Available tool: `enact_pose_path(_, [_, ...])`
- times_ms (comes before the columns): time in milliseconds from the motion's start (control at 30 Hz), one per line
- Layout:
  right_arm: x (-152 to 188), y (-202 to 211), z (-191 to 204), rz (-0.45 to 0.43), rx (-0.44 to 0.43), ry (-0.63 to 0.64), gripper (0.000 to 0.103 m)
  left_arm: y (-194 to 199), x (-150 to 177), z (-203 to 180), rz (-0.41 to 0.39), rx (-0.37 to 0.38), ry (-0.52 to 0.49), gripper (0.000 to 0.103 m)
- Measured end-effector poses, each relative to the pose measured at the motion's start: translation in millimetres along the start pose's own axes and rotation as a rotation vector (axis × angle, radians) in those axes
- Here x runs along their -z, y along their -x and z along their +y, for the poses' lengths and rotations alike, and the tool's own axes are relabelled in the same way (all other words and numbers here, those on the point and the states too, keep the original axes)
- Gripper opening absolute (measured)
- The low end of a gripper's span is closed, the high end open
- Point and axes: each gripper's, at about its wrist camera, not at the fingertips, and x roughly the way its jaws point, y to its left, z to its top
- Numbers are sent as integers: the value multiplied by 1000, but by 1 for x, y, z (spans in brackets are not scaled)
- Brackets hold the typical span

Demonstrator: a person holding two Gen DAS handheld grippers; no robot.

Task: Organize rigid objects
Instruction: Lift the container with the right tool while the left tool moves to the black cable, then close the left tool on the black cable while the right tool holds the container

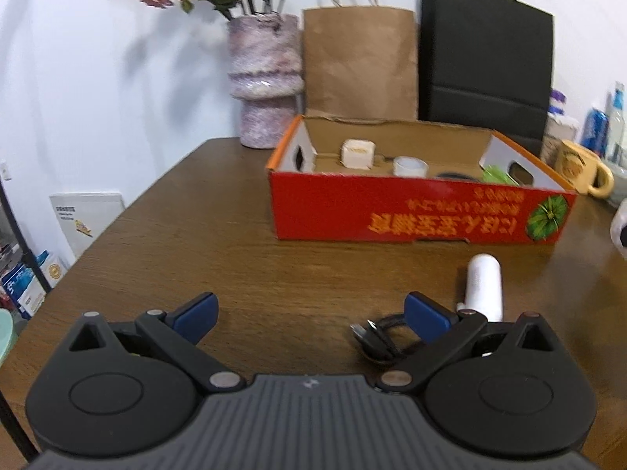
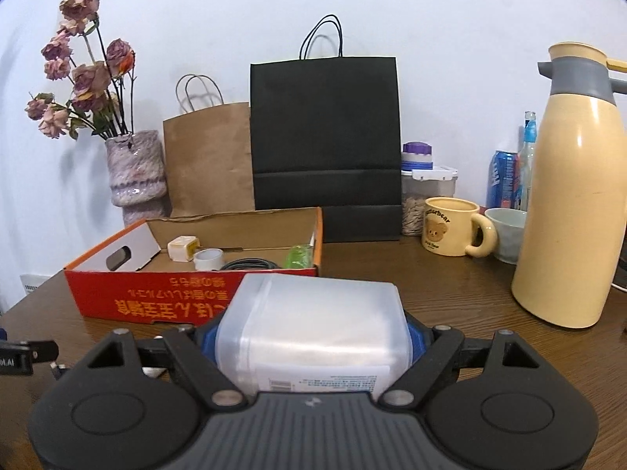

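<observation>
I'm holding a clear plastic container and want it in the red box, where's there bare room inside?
Inside the red box, bare cardboard lies along the back wall and between the white cube and the left end. The front right is crowded: tape roll, black cable, green item.

Home dining table (image 2: 450,293), dried flowers in vase (image 2: 135,172), thermos jug (image 2: 572,196), bear mug (image 2: 450,227)

The big white tub (image 2: 313,329) hides the tips of the right claw (image 2: 313,338). A white thing (image 1: 619,231) is cut off at the edge. The red box (image 1: 423,211) has blurry writing.
</observation>
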Motion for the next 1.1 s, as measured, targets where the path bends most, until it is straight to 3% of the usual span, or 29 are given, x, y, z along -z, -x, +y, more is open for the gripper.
enact_pose_path(400, [5,2,3,7,-10,25,83,-11,8,-22,44,66,-51,103])
enact_pose_path(933, [15,4,25,28,-46,87,83,-28,12,-32,87,48,-65,103])
enact_pose_path(1100, [17,5,31,32,-59,101,83,-25,13,-32,82,87,-64,85])
